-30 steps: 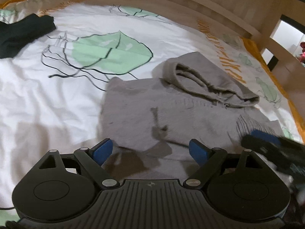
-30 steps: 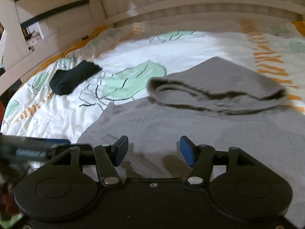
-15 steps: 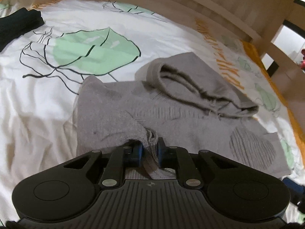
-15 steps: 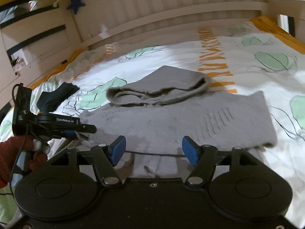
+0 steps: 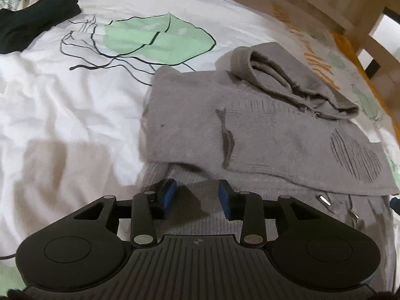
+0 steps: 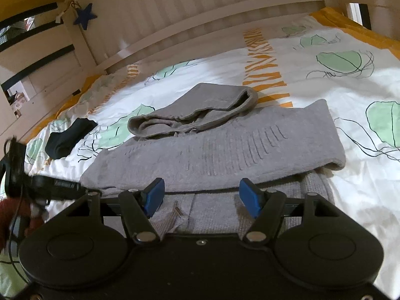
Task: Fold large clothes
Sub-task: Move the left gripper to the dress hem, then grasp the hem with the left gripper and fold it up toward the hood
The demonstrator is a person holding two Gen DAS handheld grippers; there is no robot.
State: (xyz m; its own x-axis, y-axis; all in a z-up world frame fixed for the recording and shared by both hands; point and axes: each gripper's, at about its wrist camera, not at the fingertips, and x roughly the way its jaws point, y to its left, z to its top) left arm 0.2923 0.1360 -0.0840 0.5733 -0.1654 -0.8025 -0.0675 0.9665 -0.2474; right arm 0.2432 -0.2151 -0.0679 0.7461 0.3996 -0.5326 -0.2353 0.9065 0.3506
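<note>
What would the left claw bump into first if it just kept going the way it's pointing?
Most likely the grey hoodie. The left claw, jaws apart with nothing pinched, points down at the folded-over edge just ahead, with the hood further along the same line. Exact depth is hard to judge.

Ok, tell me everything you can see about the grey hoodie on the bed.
The grey hoodie looks like soft knit, with ribbed line patterns. It lies flat on the white leaf-print duvet, hood open at the far end and one layer folded across the body. Metal-tipped drawstrings show near the front. Neither gripper touches it.

no readable text, blurred lettering on left tool (image 6: 66, 184)
</note>
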